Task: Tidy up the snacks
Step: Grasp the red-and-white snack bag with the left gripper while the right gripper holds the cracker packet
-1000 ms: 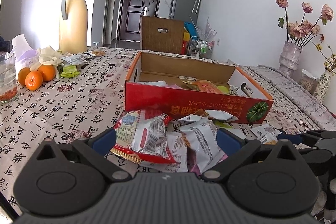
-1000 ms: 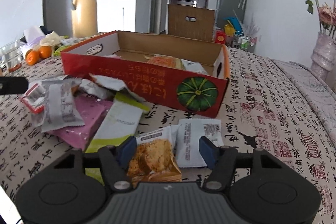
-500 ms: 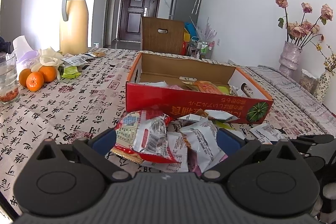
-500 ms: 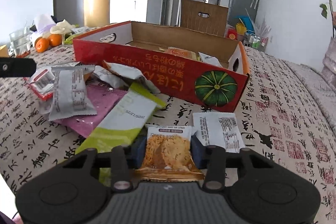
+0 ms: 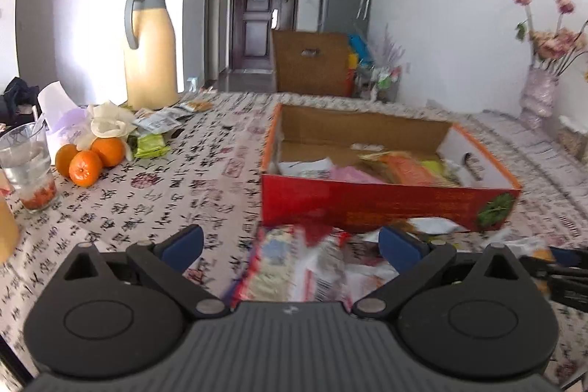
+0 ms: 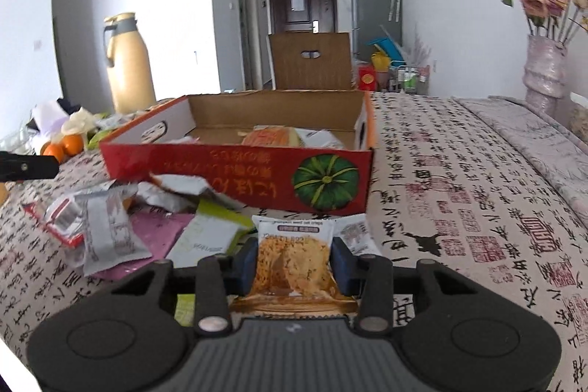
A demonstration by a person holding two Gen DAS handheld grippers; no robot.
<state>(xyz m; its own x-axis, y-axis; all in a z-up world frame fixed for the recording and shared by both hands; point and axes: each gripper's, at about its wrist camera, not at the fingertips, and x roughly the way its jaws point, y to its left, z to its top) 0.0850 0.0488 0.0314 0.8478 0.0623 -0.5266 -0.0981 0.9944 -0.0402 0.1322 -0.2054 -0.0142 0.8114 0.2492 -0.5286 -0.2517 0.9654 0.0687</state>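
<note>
Here the right gripper [image 6: 294, 263] pinches a crisp packet [image 6: 292, 269] by its sides just before the red box [image 6: 235, 162], likely to drop it inside, while the left gripper [image 5: 290, 245] gapes wide, empty, above a red-edged packet [image 5: 294, 267].

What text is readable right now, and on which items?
Crisps packet in the right hand-held gripper: small top line, roughly "... crisps"; the rest blurred.
Red box: upside-down yellow characters, unreadable.
Green packet: small print, too blurred.
Tablecloth: calligraphy and red seals, not legible.
Red packet before the left hand-held gripper: motion-blurred.
</note>
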